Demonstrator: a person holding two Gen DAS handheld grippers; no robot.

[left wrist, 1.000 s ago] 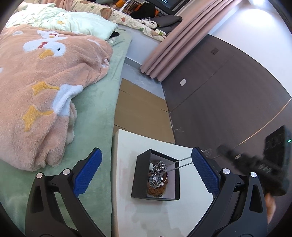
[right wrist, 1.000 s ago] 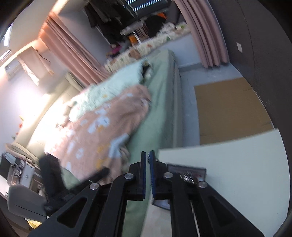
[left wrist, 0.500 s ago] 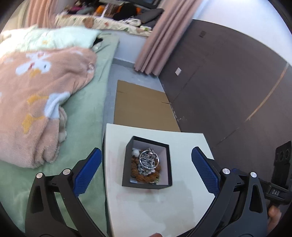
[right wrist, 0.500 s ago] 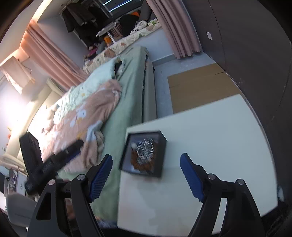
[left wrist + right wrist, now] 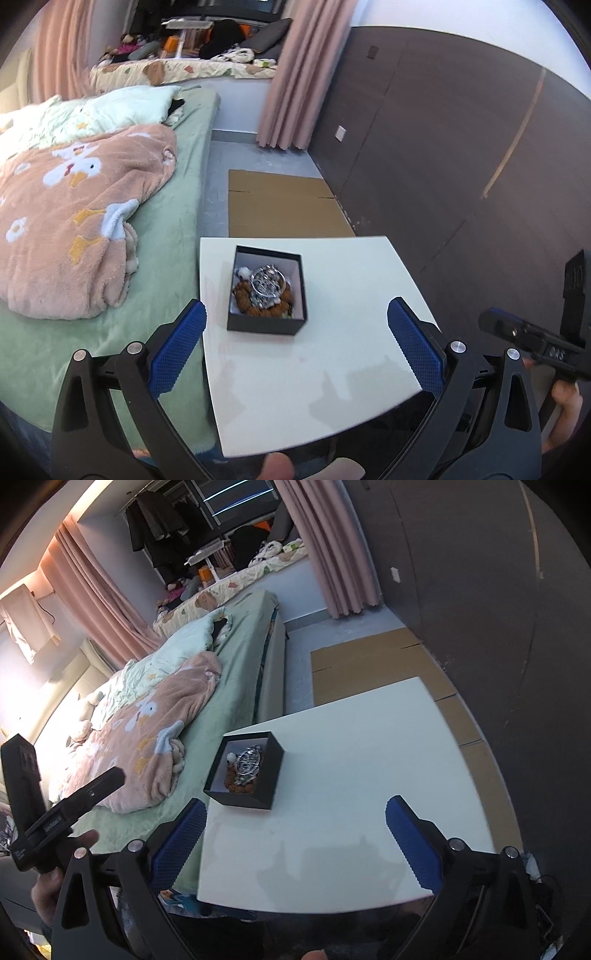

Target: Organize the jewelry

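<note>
A small black box (image 5: pixel 266 326) stands open on the white table (image 5: pixel 332 369), near its left edge. Inside lies a heap of jewelry (image 5: pixel 267 286): a silver ring-shaped piece on top of brown beads. My left gripper (image 5: pixel 295 304) is open and hangs short of the box, empty. In the right wrist view the same box (image 5: pixel 258 790) and jewelry (image 5: pixel 245 762) lie ahead and to the left. My right gripper (image 5: pixel 295 803) has its jaws opening wide, with nothing between them.
A bed with a green sheet (image 5: pixel 173 229) and a peach blanket (image 5: pixel 74 221) adjoins the table's left side. Flat cardboard (image 5: pixel 280 206) lies on the floor beyond. A dark panelled wall (image 5: pixel 461 166) runs along the right. A hand (image 5: pixel 48 890) holds the left tool.
Both grippers have drawn back from the box, which now looks smaller. The right jaws went from shut to wide apart. The thin metal prongs reaching into the box are gone.
</note>
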